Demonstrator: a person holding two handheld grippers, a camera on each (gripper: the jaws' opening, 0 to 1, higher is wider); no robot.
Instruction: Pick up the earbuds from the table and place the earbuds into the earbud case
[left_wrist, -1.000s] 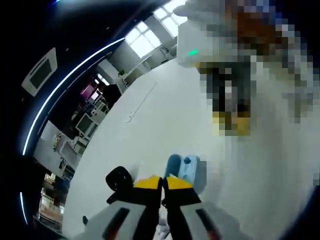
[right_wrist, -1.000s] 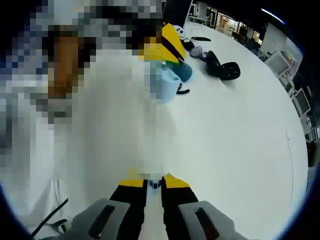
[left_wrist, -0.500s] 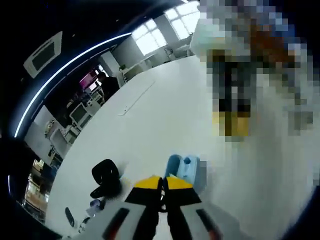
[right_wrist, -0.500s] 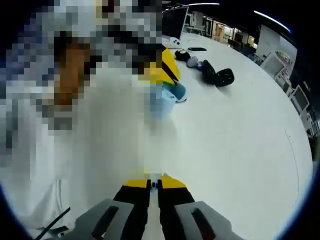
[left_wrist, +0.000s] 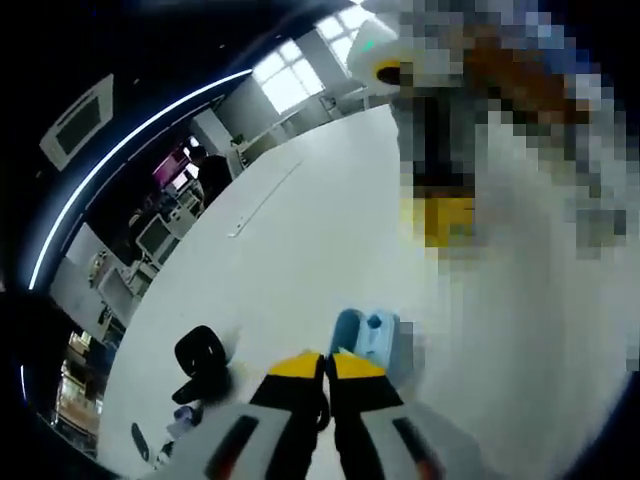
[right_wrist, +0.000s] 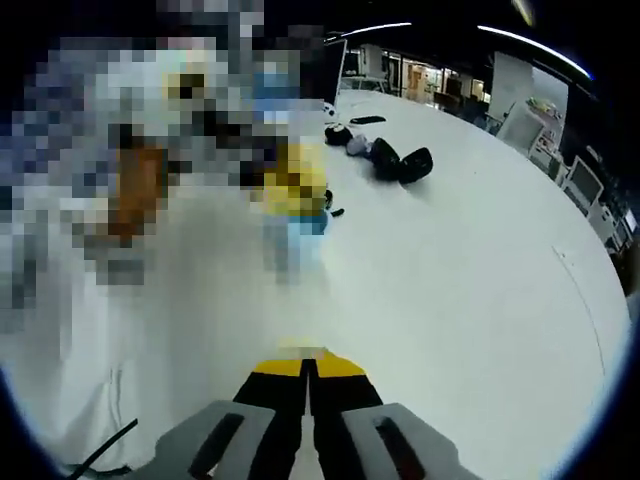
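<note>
- Both my grippers hang above the white tabletop (left_wrist: 300, 260).
- My left gripper (left_wrist: 326, 362) has its jaws pressed together, gripping the light-blue earbud case (left_wrist: 372, 340) that juts out just past the yellow tips.
- My right gripper (right_wrist: 308, 366) is clenched; whether an earbud sits between its tips, I cannot tell.
- Far off lies a black pouch (right_wrist: 405, 165).

Pale blue plastic earbud case (left_wrist: 372, 340): lid open, a darker blue rounded part at its left; sits just beyond the yellow jaw tips in the left gripper view. Earbuds: too small or hidden to make out.
</note>
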